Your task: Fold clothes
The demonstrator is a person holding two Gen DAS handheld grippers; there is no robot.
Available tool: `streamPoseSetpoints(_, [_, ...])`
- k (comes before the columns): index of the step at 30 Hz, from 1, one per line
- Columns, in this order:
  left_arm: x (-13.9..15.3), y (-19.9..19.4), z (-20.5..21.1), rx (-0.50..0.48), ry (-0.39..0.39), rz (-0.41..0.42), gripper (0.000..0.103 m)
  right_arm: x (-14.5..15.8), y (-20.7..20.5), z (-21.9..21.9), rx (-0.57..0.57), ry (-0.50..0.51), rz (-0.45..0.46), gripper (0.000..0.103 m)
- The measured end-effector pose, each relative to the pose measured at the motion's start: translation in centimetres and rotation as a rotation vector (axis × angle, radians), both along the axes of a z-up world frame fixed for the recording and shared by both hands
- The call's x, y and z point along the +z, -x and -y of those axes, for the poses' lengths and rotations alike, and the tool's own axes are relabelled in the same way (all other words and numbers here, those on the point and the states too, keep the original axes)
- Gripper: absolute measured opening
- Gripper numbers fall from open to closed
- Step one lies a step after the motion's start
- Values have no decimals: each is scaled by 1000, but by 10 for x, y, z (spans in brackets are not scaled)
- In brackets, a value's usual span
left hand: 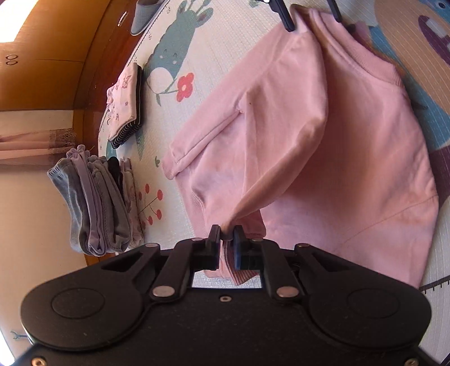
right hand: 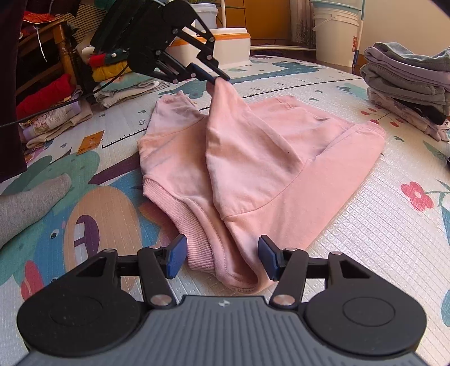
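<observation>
Pink sweatshirt (right hand: 261, 157) lies mid-frame on our play mat (right hand: 379, 225); left gripper (left hand: 226, 235) pinches its sleeve cuff (left hand: 247, 225) aloft, right gripper (right hand: 222, 260) jaws spread wide at the collar.

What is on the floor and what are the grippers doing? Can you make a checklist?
Surface: cartoon play mat, on the floor.
Job's things: pink sweatshirt lying on the mat, one sleeve lifted.
Clutter: folded stack at the mat's edge; second folded pile; unfolded clothes heap; slipper; socked foot.
Grippers: left hand-held gripper shut on the sleeve; right hand-held gripper open at the collar.
Cables: black cable across the heap.
Surroundings: white buckets, wooden chair.
</observation>
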State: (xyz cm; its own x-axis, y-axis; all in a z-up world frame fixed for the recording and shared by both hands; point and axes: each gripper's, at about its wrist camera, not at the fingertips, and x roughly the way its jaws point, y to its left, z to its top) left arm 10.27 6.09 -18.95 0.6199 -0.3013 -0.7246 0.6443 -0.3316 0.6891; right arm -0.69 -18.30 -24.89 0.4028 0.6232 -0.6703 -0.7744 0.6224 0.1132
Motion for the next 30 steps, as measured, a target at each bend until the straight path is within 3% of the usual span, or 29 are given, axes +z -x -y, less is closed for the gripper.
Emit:
streamPoseSetpoints(3, [14,-18,19,67,62,-48,8,3,4,-2,1,13,40,56])
streamPoseSetpoints(6, [23,-37,37,130,109,-103,8,-2,2,-5,3,30,9,58])
streamPoseSetpoints(12, [26,-75,66,228,148,-198,8,-1,-7,3,-30,-43,-65,59])
streamPoseSetpoints(19, [14,-119,104,304,110,-281,8,-3,-21,18,-96,-164,-186,59])
streamPoseSetpoints(30, [14,-156,160,310,1,-398,8,-18,-43,47,-255,-395,-415,55])
